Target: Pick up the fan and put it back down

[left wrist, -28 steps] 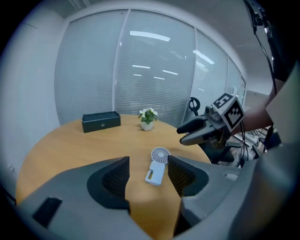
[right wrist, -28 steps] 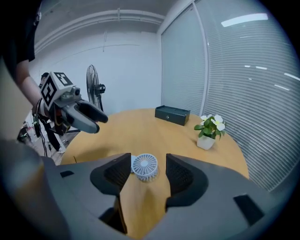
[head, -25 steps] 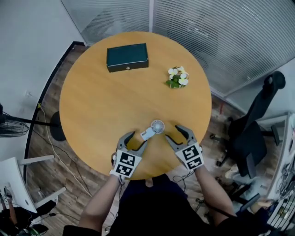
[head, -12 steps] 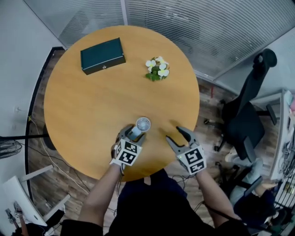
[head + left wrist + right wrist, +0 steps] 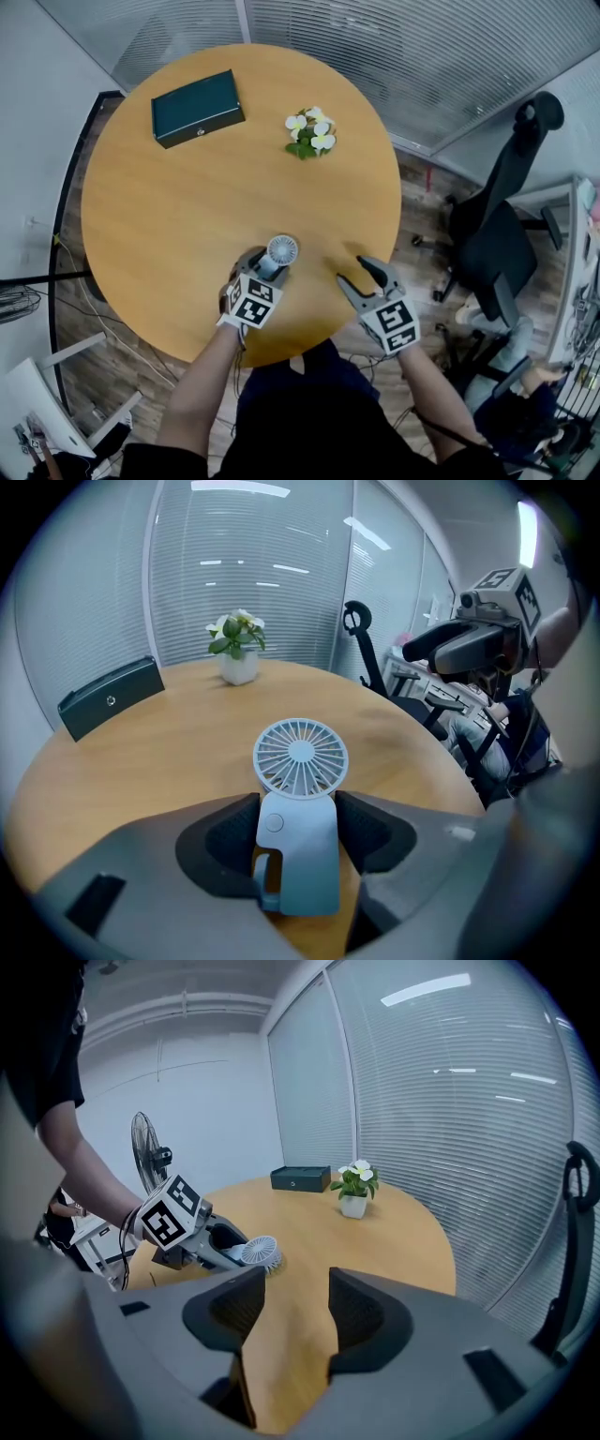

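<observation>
A small pale blue hand fan [image 5: 281,251] lies on the round wooden table [image 5: 187,206] near its front edge. My left gripper [image 5: 265,265] is down around the fan's handle [image 5: 300,855], and the round grille [image 5: 300,756] sticks out ahead of the jaws. Its pads [image 5: 230,832] lie close along both sides of the handle, and the jaws stand open. My right gripper [image 5: 354,274] hovers to the fan's right, open and empty; its jaws have just been closing a little. The right gripper view shows the fan [image 5: 261,1252] in the left gripper [image 5: 202,1241].
A dark green box [image 5: 197,108] and a small pot of white flowers [image 5: 309,131] stand at the table's far side. A black office chair [image 5: 506,234] is off the table to the right. A standing floor fan [image 5: 145,1162] is behind the left side.
The left gripper came forward and down over the fan, whose handle now lies between its jaws. The right gripper drew off to the right, away from the fan.
</observation>
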